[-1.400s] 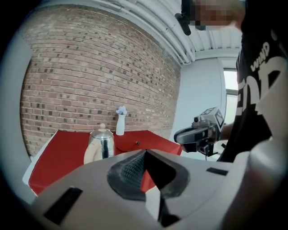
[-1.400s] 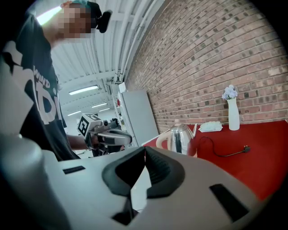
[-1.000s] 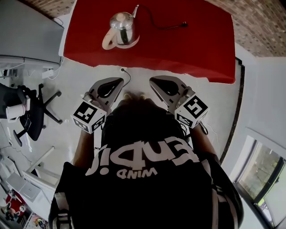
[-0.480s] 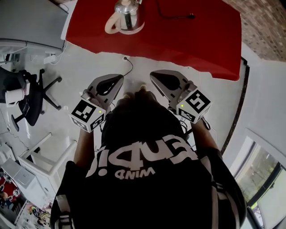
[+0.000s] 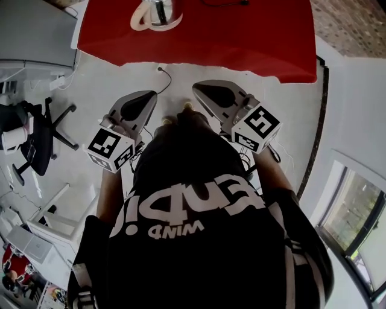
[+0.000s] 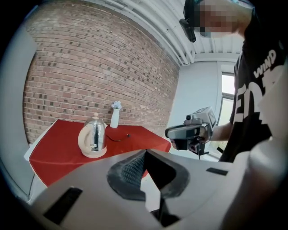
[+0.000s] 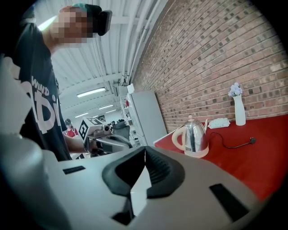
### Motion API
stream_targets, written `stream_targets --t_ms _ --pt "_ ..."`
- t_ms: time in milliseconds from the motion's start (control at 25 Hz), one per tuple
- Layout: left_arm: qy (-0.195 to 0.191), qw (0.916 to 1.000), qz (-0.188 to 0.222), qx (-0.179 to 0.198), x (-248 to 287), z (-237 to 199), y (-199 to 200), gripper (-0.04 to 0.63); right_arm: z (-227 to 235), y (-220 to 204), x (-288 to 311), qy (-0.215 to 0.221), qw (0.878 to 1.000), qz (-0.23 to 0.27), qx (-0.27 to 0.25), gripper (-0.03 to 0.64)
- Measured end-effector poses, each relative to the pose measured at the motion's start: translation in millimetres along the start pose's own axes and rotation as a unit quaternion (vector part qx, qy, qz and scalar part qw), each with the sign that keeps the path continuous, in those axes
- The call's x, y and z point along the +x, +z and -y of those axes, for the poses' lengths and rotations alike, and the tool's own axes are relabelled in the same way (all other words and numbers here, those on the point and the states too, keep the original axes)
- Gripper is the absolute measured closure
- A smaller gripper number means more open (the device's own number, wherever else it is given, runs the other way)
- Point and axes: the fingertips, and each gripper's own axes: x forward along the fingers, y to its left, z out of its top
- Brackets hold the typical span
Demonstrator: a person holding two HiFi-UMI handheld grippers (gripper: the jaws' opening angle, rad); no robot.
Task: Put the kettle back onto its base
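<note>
A steel kettle point(image 5: 158, 8) with a cream handle stands on its cream base point(image 6: 93, 153) at the far left of the red table point(image 5: 241, 36). It is upright, and nothing touches it. My left gripper point(image 5: 152, 95) and right gripper point(image 5: 198, 88) hover side by side over the floor, short of the table's near edge. Both point toward the table. The left gripper point(image 6: 145, 152) has its ribbed pads together with nothing between them. The right gripper point(image 7: 144, 151) is likewise shut and empty. The kettle point(image 7: 193, 137) sits well beyond both sets of jaws.
A white vase point(image 6: 114, 117) with flowers stands at the table's back by the brick wall. A black cord with a plug point(image 7: 252, 140) lies on the cloth behind the kettle, near a white power strip point(image 7: 220, 122). An office chair point(image 5: 36, 142) and desks are at the left.
In the head view the table and kettle have slid toward the top edge, so they lie farther from the grippers. Both grippers have stayed shut and side by side.
</note>
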Motion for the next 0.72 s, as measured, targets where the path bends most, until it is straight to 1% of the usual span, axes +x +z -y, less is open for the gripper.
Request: stream_targets --t_ms 160,360,520,720 --pt "-0.019 0.9998 0.009 0.004 -8.5 14.9 -2.5 0.586 -17.9 -6.3 -13.0 -0.017 1.0 0.0 -0.003 0.594" --pt "-0.038 0.999 0.008 0.02 -18.7 29.6 -5.3 0.586 -39.3 -12.9 -19.2 -0.027 1.0 -0.002 -0.006 0.594" --pt "-0.049 0.9984 0.008 0.028 -24.8 39.5 -7.0 0.586 -53.7 -14.7 -21.4 -0.022 1.0 -0.003 -0.013 0.594" --pt "-0.045 0.9985 0.005 0.031 -27.7 43.6 -10.3 0.586 -61.7 -14.4 -21.9 -0.007 1.0 -0.004 -0.019 0.594"
